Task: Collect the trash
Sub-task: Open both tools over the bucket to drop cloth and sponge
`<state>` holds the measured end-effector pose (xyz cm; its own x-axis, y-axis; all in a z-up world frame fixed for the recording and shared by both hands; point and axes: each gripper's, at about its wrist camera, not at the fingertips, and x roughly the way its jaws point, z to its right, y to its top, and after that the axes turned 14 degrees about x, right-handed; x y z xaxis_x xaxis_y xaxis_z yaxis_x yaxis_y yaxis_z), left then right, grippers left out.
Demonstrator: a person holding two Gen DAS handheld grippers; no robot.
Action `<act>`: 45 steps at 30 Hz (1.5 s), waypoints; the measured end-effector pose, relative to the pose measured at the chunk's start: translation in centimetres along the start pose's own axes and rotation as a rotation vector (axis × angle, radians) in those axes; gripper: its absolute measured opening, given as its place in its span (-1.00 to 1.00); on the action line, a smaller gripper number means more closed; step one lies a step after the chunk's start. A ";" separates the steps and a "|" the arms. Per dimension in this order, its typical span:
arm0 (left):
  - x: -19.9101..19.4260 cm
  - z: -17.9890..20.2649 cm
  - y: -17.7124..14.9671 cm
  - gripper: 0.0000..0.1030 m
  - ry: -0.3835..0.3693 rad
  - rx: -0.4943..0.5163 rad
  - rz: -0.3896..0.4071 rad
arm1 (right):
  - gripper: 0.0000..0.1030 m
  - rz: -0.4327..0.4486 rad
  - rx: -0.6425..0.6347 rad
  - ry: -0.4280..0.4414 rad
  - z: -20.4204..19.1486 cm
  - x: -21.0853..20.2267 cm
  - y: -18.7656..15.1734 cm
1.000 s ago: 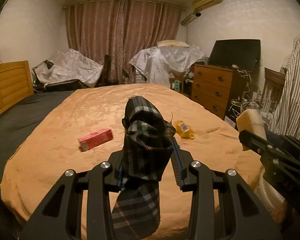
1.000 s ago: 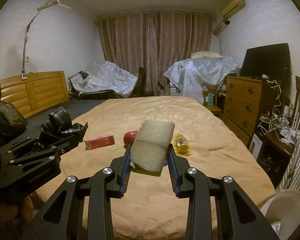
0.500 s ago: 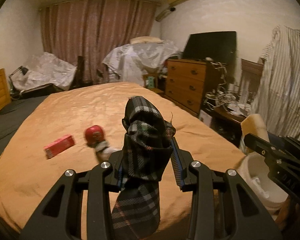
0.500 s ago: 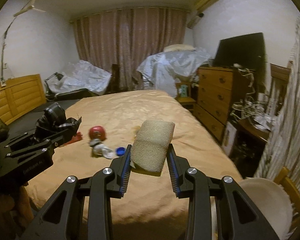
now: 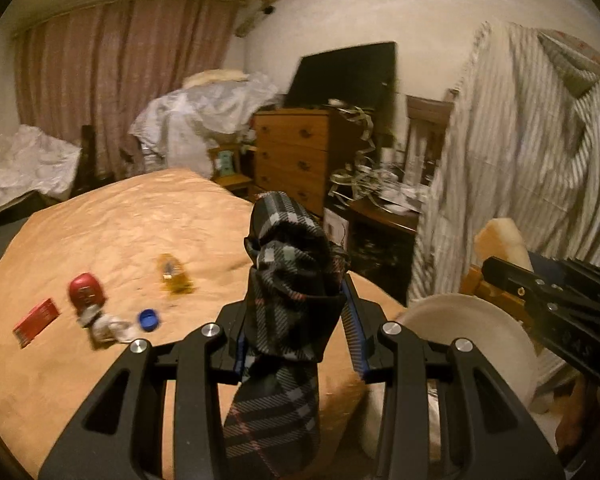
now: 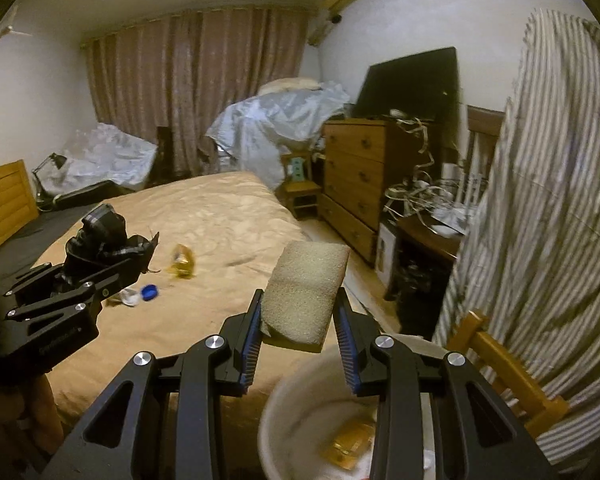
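The bed [image 6: 204, 216] with its tan cover fills the left side, and small trash lies on it: a red box [image 5: 35, 322], a red can [image 5: 85, 288] and a blue cap [image 5: 148, 319]. A white bin [image 6: 300, 412] stands beside the bed's corner. The left gripper [image 5: 296, 300] is closed on a plaid cloth [image 5: 288, 264]. The right gripper [image 6: 300, 312], above the bin, clamps a sponge [image 6: 306, 284].

Both tools share one build: the left gripper [image 5: 296, 312] and right gripper [image 6: 298, 320] have matte black, angular linkage arms with triangular cut-outs, round silver screw heads at the pivots, and blue ribbed strips lining the inner finger faces. Faint raised lettering marks each side plate, probably a maker's name.
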<state>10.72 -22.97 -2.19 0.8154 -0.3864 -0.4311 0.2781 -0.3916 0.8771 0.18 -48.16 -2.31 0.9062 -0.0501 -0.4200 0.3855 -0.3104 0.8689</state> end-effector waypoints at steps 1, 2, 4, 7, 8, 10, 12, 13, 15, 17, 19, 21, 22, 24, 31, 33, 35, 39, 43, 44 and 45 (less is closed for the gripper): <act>0.3 0.6 0.1 -0.29 -0.011 0.007 -0.003 | -0.32 -0.011 0.005 -0.011 1.2 0.0 0.2; 0.6 1.2 0.3 -0.29 -0.028 0.014 -0.008 | -0.32 -0.017 0.006 -0.019 1.9 -0.1 0.4; 1.7 2.8 0.7 -0.29 -0.075 0.025 -0.029 | -0.32 -0.040 0.011 -0.041 3.7 0.1 0.9; 3.3 4.7 0.8 -0.29 -0.143 0.034 -0.067 | -0.31 -0.106 0.049 -0.059 7.3 0.8 1.6; 3.7 5.2 0.7 -0.29 -0.160 0.038 -0.079 | -0.31 -0.141 0.061 -0.072 9.0 1.3 1.8; 5.1 6.5 0.7 -0.29 -0.212 0.044 -0.117 | -0.31 -0.192 0.079 -0.083 11.2 2.6 2.1; 6.4 7.8 0.5 -0.29 -0.255 0.056 -0.159 | -0.31 -0.244 0.101 -0.083 12.5 3.4 2.0; 7.1 8.4 0.4 -0.29 -0.277 0.061 -0.180 | -0.31 -0.278 0.107 -0.088 13.7 4.1 2.0; 8.2 9.3 0.1 -0.29 -0.306 0.065 -0.217 | -0.31 -0.331 0.118 -0.088 15.0 5.4 1.9; 9.3 10.0 -0.2 -0.29 -0.336 0.072 -0.257 | -0.31 -0.388 0.133 -0.079 16.1 6.6 1.7; 9.9 10.3 -0.5 -0.29 -0.344 0.077 -0.277 | -0.31 -0.442 0.154 -0.073 17.2 7.8 1.2; 10.4 10.5 -0.7 -0.29 -0.345 0.080 -0.293 | -0.31 -0.475 0.164 -0.073 17.7 8.4 0.6; 10.6 10.5 -0.8 -0.29 -0.343 0.079 -0.298 | -0.31 -0.486 0.164 -0.080 18.2 8.9 0.4; 10.9 10.5 -1.0 -0.29 -0.339 0.079 -0.307 | -0.31 -0.492 0.165 -0.083 18.3 9.1 0.0; 11.7 10.3 -1.0 -0.29 -0.333 0.076 -0.319 | -0.31 -0.497 0.164 -0.082 17.8 9.1 -0.6; 11.8 10.3 -1.0 -0.29 -0.335 0.075 -0.320 | -0.31 -0.497 0.163 -0.079 17.4 9.1 -0.7; 11.9 10.4 -0.9 -0.29 -0.335 0.074 -0.319 | -0.31 -0.497 0.162 -0.076 17.1 9.1 -0.6; 12.0 10.4 -0.9 -0.29 -0.333 0.075 -0.319 | -0.31 -0.498 0.161 -0.074 16.7 9.2 -0.9; 11.9 10.4 -0.9 -0.29 -0.336 0.077 -0.319 | -0.31 -0.500 0.167 -0.073 16.8 9.3 -1.2; 11.9 10.4 -0.9 -0.29 -0.336 0.079 -0.319 | -0.31 -0.499 0.168 -0.073 16.9 9.2 -1.2; 12.0 10.5 -1.0 -0.28 -0.340 0.082 -0.320 | -0.31 -0.498 0.171 -0.071 17.0 9.2 -1.3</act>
<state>14.92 -35.95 -10.42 0.4787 -0.4817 -0.7341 0.4366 -0.5948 0.6750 5.07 -64.35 -11.74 0.6042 0.0806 -0.7927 0.7271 -0.4627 0.5072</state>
